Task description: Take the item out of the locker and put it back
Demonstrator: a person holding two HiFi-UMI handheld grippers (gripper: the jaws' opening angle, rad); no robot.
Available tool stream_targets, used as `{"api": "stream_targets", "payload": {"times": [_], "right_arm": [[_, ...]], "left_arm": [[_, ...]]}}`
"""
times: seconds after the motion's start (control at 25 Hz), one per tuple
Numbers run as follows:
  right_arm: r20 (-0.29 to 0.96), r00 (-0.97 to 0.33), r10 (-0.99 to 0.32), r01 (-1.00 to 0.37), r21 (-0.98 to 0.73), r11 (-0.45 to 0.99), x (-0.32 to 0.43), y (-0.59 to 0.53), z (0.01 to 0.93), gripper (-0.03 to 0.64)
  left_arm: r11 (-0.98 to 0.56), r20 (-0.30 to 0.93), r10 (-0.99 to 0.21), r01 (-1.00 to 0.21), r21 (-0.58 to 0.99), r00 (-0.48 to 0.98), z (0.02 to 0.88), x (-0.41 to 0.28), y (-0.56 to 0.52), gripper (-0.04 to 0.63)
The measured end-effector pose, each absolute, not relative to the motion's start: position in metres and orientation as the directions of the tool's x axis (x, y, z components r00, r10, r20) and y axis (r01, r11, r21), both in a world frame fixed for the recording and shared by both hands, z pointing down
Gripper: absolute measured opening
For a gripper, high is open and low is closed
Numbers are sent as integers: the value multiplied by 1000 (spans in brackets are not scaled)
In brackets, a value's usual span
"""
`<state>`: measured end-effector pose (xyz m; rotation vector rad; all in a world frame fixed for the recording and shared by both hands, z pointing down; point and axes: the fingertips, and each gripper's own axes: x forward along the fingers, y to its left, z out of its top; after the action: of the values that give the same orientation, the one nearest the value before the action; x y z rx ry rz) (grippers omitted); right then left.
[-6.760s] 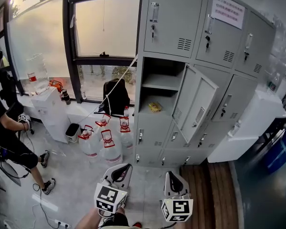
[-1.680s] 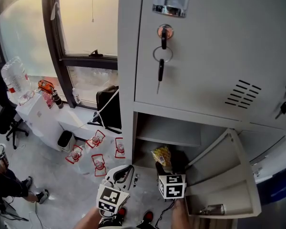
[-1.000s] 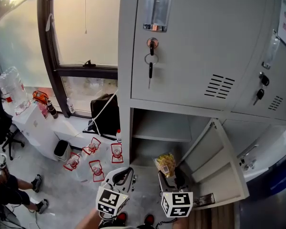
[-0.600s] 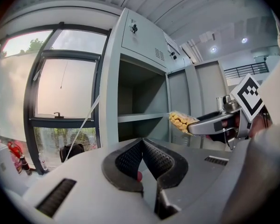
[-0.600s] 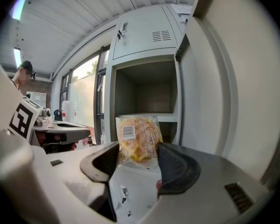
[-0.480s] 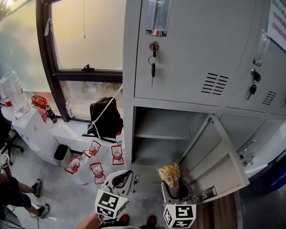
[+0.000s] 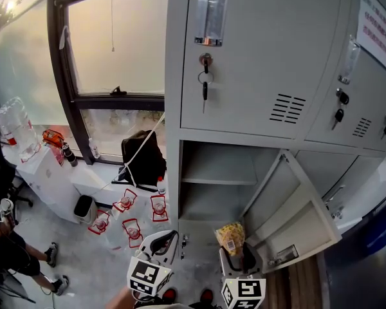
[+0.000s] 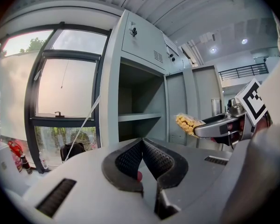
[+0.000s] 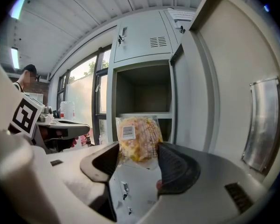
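Observation:
A yellow snack bag (image 9: 136, 138) with a white barcode label stands upright between the pads of my right gripper (image 9: 135, 161), which is shut on it. In the head view the bag (image 7: 230, 237) hangs in front of the open locker compartment (image 7: 212, 179), outside it and below its shelf. The grey locker door (image 7: 296, 211) is swung open to the right. My left gripper (image 7: 159, 246) is low at the left of the locker, shut with nothing in it (image 8: 141, 160). From the left gripper view the bag (image 8: 187, 123) shows at the right.
Keys hang from the closed locker doors (image 7: 204, 89) above. Water jugs with red handles (image 7: 125, 221) stand on the floor left of the lockers, beside a black bag (image 7: 141, 156) and a white cabinet (image 7: 48, 172). A person (image 7: 3, 250) is at the far left.
My right gripper has drawn the snack bag back and down, out of the compartment. The head view has pulled back from the lockers. The left gripper has hardly moved.

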<state>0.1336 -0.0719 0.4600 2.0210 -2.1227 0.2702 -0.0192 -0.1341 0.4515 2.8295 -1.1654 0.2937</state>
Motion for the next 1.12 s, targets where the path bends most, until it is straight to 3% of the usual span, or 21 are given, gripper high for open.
{"api": "stream_targets", "payload": {"times": [1.12], "right_arm": [[264,-119,-957,-992,10,127,120,-107,457,261]], "left_arm": [[-672,208,-727,-741,-16,655,454,-21,-144,21]]}}
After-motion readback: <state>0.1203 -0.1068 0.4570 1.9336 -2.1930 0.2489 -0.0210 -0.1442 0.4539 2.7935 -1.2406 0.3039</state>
